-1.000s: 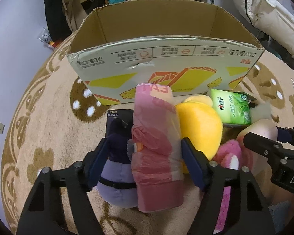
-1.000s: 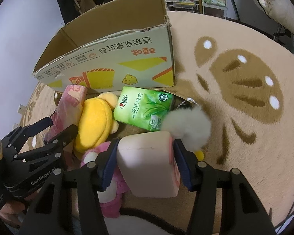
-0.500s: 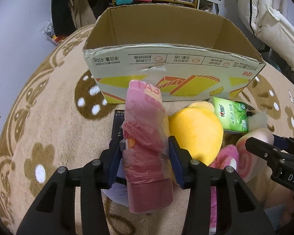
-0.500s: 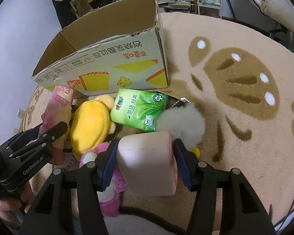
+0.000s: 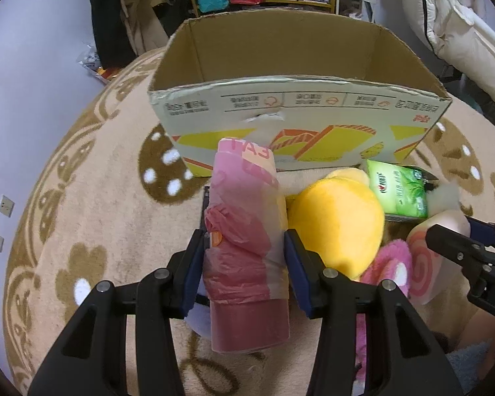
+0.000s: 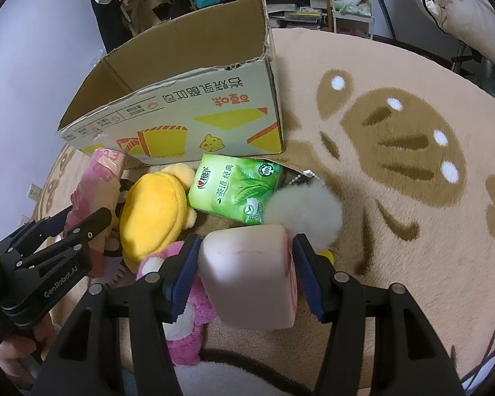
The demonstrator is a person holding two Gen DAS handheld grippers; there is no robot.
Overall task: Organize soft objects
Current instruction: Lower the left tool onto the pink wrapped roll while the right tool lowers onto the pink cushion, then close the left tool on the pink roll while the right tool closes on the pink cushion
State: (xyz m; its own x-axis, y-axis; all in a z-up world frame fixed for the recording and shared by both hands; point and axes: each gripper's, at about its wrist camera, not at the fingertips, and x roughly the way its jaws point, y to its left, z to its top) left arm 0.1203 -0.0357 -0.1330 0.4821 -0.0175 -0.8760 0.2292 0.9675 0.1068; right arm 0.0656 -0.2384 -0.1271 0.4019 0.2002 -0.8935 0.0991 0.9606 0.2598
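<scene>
The left gripper [image 5: 244, 257] is clamping a pink plastic-wrapped roll [image 5: 246, 231], and the right gripper [image 6: 244, 264] is pinching a pink swirl-cake cushion [image 6: 250, 274], jaws partway closed, both ready for lifting. Both items are sitting in the toy pile on the rug [image 6: 412, 198], just before the near wall of the open cardboard box [image 5: 297, 122], where they probably belong.

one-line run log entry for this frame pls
left tool: shut on pink plastic-wrapped roll | right tool: shut on pale pink swirl-ended cushion | open cardboard box: ahead
</scene>
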